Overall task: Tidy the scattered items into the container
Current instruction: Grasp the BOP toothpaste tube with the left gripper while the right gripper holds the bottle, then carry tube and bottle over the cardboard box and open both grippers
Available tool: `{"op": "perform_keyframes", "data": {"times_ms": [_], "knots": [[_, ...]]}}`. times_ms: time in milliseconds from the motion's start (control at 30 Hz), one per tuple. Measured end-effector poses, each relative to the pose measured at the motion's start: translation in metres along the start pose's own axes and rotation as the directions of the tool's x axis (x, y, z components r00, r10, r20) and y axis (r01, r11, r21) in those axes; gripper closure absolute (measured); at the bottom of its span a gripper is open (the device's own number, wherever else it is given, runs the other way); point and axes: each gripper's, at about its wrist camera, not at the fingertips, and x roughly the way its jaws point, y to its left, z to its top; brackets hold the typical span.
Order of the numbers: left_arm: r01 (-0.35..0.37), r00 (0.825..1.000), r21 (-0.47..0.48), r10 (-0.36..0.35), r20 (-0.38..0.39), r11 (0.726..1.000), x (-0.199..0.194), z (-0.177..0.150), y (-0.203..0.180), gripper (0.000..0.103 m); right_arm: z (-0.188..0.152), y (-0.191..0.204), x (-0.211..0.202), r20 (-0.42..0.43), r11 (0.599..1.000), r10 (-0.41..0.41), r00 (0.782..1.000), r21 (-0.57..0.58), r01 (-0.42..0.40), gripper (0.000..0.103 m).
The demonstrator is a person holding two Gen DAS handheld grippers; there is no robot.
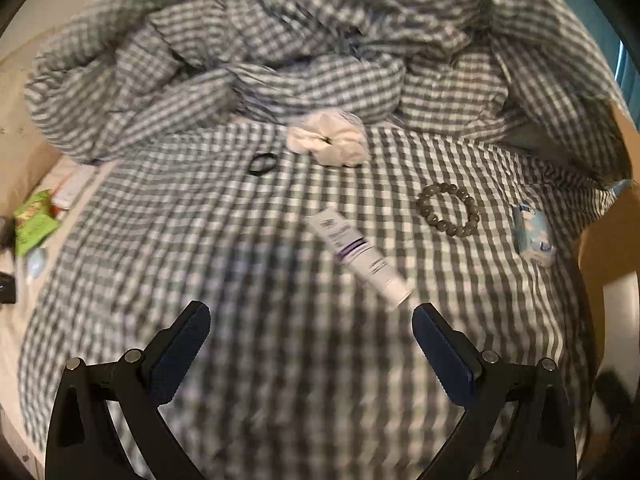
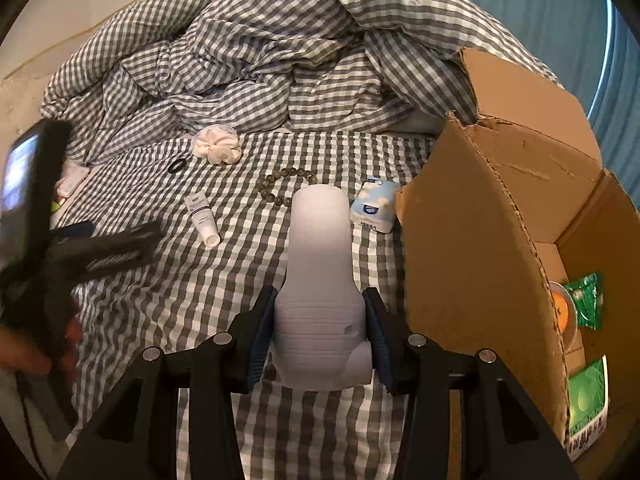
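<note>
My right gripper (image 2: 318,336) is shut on a pale lavender plastic device (image 2: 320,264), held above the checked bed sheet just left of the open cardboard box (image 2: 480,240). My left gripper (image 1: 310,328) is open and empty over the sheet, just short of a white cream tube (image 1: 358,256); it shows blurred at the left of the right wrist view (image 2: 112,248). On the sheet lie a bead bracelet (image 1: 448,216), a blue tissue pack (image 1: 534,236), a white scrunchie (image 1: 326,142) and a black hair tie (image 1: 262,164).
A crumpled checked duvet (image 1: 280,40) fills the back of the bed. The box holds green packets (image 2: 586,300) and an orange item (image 2: 560,308). Green packets (image 1: 34,220) and small items lie off the sheet's left edge.
</note>
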Motion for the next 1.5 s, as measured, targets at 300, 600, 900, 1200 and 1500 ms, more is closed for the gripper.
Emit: {"op": "perform_keyframes", "data": {"times_ms": [300, 600, 900, 1200, 1500], "knots": [[-0.053, 0.997, -0.054, 0.05, -0.052, 0.997, 0.079, 0.024, -0.031, 0.003, -0.004, -0.002, 0.029, -0.015, 0.996, 0.085, 0.996, -0.012, -0.085, 0.06], [-0.011, 0.999, -0.083, 0.008, -0.035, 0.996, 0.074, 0.014, -0.024, 0.075, -0.007, -0.007, 0.034, -0.02, 0.994, 0.107, 0.994, 0.005, -0.107, 0.06], [0.021, 0.991, 0.053, -0.028, 0.13, 0.998, -0.071, -0.01, -0.052, 0.075, 0.006, -0.008, -0.046, 0.082, 0.995, 0.096, 0.992, -0.005, -0.096, 0.06], [0.25, 0.93, 0.232, -0.3, 0.214, 0.94, -0.184, -0.019, -0.153, 0.074, 0.005, -0.089, -0.139, 0.2, 0.992, -0.047, 0.979, 0.123, 0.023, 0.06], [0.35, 0.9, 0.392, -0.421, 0.109, 0.851, -0.177, -0.042, -0.27, 0.074, -0.032, -0.203, -0.122, 0.054, 0.931, -0.236, 0.97, 0.298, 0.21, 0.06]]}}
